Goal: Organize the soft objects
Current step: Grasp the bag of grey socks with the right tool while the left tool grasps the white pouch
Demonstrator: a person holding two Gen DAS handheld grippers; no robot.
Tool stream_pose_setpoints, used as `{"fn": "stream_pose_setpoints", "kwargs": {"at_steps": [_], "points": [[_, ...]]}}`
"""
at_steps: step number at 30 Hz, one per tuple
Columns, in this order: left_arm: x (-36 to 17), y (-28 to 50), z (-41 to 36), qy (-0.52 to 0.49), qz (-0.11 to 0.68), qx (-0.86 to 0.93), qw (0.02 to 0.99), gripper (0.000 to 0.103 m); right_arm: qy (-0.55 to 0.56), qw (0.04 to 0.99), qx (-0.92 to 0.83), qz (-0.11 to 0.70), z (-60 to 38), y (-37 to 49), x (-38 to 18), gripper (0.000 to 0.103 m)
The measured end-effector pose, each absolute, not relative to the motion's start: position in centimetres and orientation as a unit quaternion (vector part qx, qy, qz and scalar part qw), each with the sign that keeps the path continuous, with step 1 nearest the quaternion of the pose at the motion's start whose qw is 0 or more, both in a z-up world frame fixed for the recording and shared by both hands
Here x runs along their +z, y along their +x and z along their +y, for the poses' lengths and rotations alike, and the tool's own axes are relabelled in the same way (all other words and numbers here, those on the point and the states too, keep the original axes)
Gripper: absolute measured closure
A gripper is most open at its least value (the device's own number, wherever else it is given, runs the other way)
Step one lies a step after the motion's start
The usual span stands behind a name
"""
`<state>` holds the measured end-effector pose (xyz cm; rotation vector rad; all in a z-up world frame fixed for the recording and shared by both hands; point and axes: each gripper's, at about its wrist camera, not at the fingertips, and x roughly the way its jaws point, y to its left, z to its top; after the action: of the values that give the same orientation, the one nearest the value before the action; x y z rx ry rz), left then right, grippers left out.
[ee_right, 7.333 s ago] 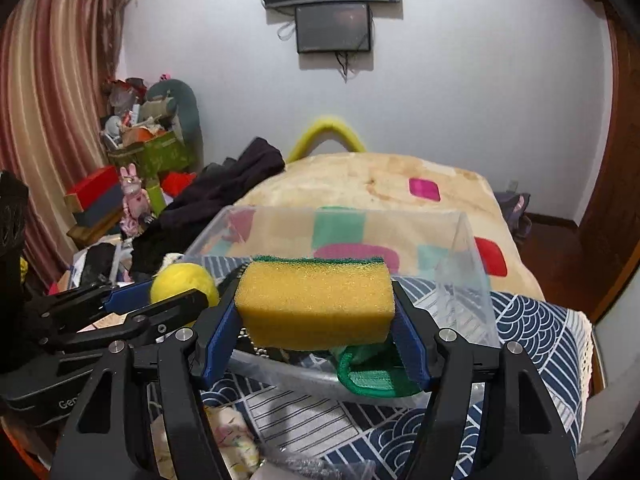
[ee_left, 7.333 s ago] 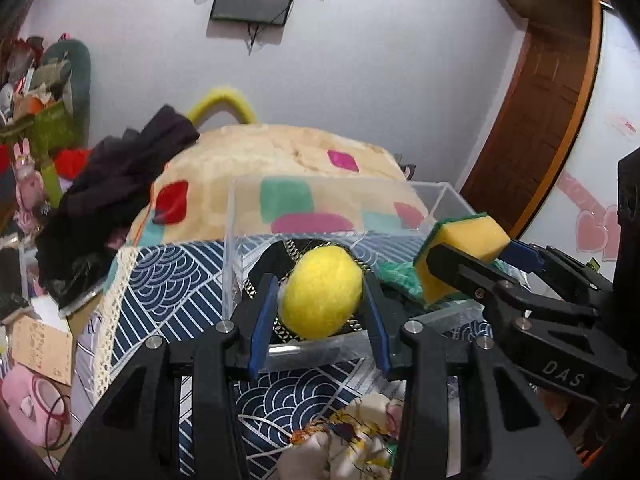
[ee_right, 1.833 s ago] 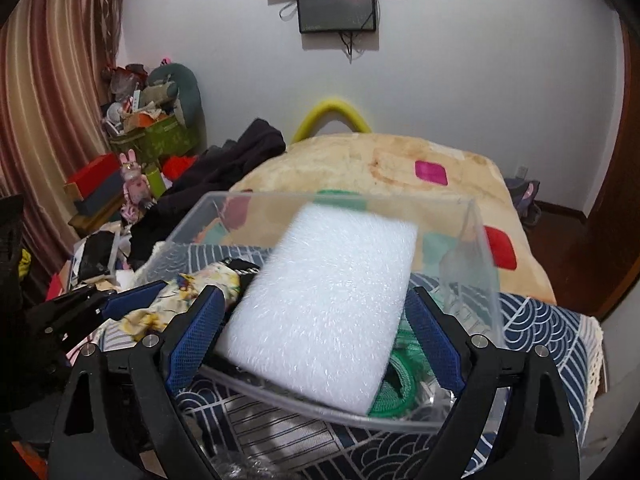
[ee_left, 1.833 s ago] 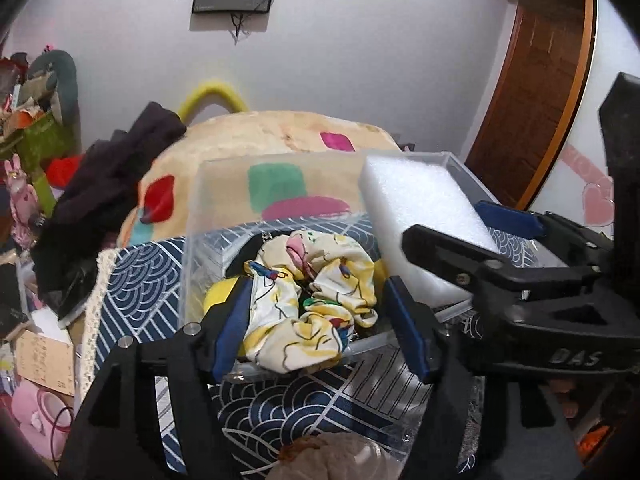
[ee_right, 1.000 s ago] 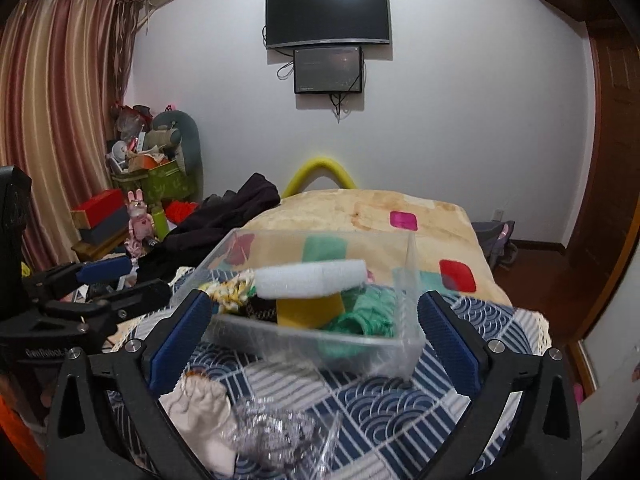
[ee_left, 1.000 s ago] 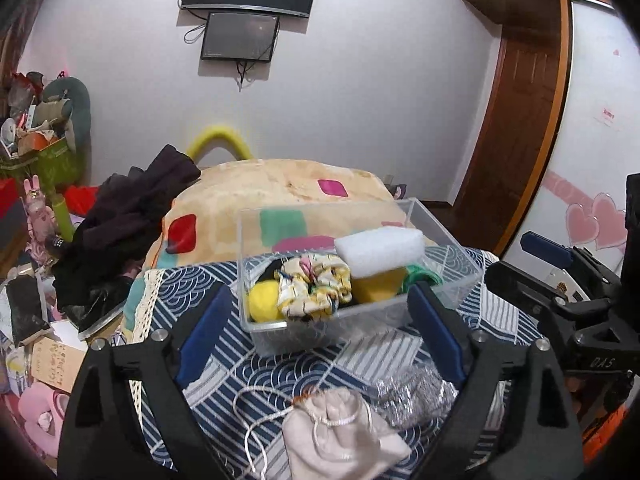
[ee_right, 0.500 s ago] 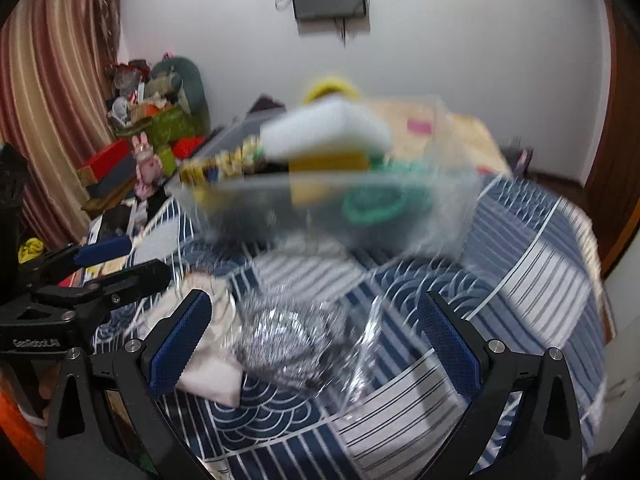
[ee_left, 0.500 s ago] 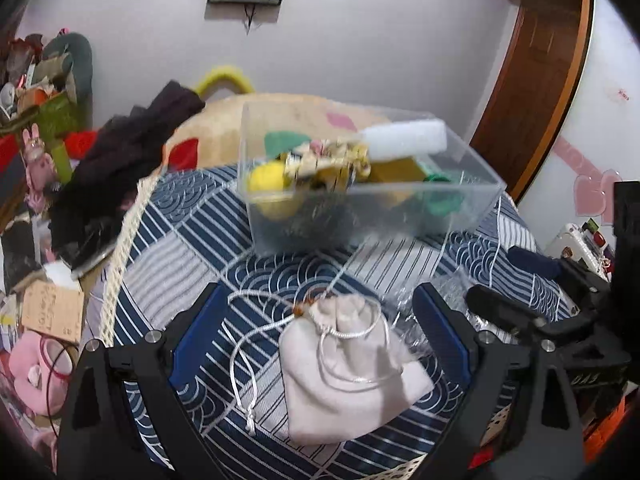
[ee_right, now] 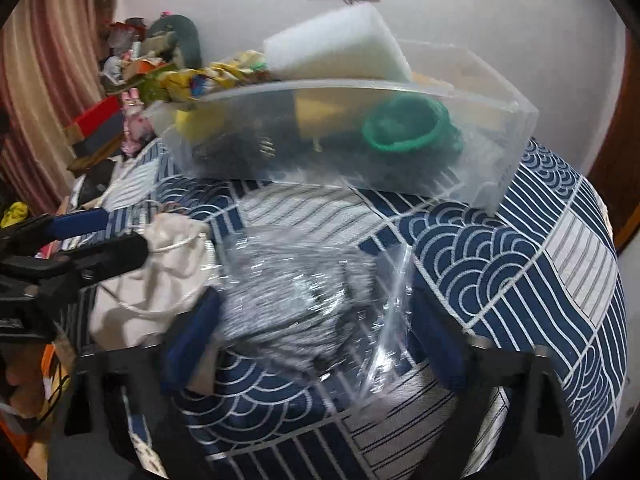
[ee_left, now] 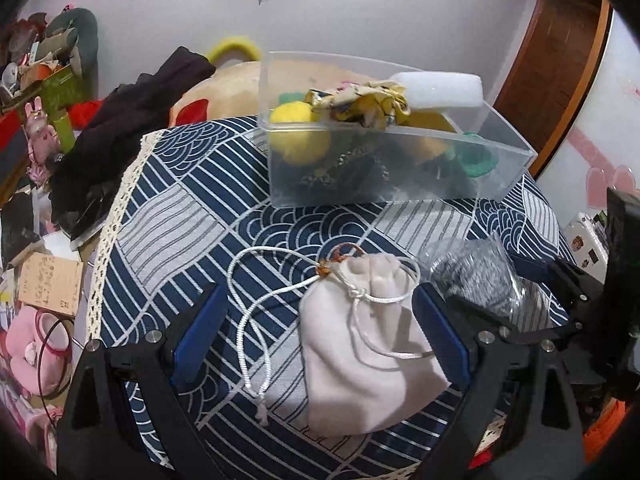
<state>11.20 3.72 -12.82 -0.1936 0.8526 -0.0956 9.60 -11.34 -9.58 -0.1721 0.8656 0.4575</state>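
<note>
A clear plastic bin (ee_left: 400,184) (ee_right: 500,176) stands on the blue patterned cloth (ee_left: 180,220). It holds a yellow ball (ee_left: 298,136), a patterned scrunchie (ee_left: 360,106), a white foam block (ee_left: 440,90) (ee_right: 336,46) and a green net item (ee_right: 404,128). A beige drawstring pouch (ee_left: 360,352) (ee_right: 156,280) lies between the open fingers of my left gripper (ee_left: 320,336). A silvery scrubber in a clear bag (ee_right: 296,292) (ee_left: 476,276) lies between the open fingers of my right gripper (ee_right: 312,344).
Dark clothes (ee_left: 132,120) and a patterned blanket (ee_left: 228,92) lie behind the table. Clutter, boxes and toys (ee_left: 36,92) fill the left side. A wooden door (ee_left: 556,52) is at the right. The cloth's lace edge (ee_left: 116,216) marks the table's left rim.
Both grippers have dropped lower and closer to the table. The pouch now sits between my left fingers and the bagged scrubber between my right fingers. The bin has not moved.
</note>
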Motion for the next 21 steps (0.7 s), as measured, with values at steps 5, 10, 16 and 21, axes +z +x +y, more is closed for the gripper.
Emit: {"fn": "stream_pose_setpoints", "kwargs": {"at_steps": [5, 10, 16, 21], "points": [[-13.4, 11.4, 2.2, -0.082, 0.425, -0.064, 0.899, 0.009, -0.063, 0.886, 0.207, 0.41, -13.1, 9.8, -9.1, 0.057], [-14.7, 12.1, 0.8, -0.079, 0.443, -0.078, 0.89, 0.009, -0.033, 0.894, 0.188, 0.406, -15.7, 10.1, -8.6, 0.061], [-14.8, 11.6, -1.5, -0.037, 0.416, -0.077, 0.905, 0.05, -0.015, 0.895, 0.19, 0.404, -16.0, 9.9, -8.3, 0.062], [-14.5, 10.7, -1.8, -0.041, 0.412, -0.08, 0.907, 0.08, -0.017, 0.897, 0.199, 0.395, -15.5, 9.5, -7.9, 0.062]]}}
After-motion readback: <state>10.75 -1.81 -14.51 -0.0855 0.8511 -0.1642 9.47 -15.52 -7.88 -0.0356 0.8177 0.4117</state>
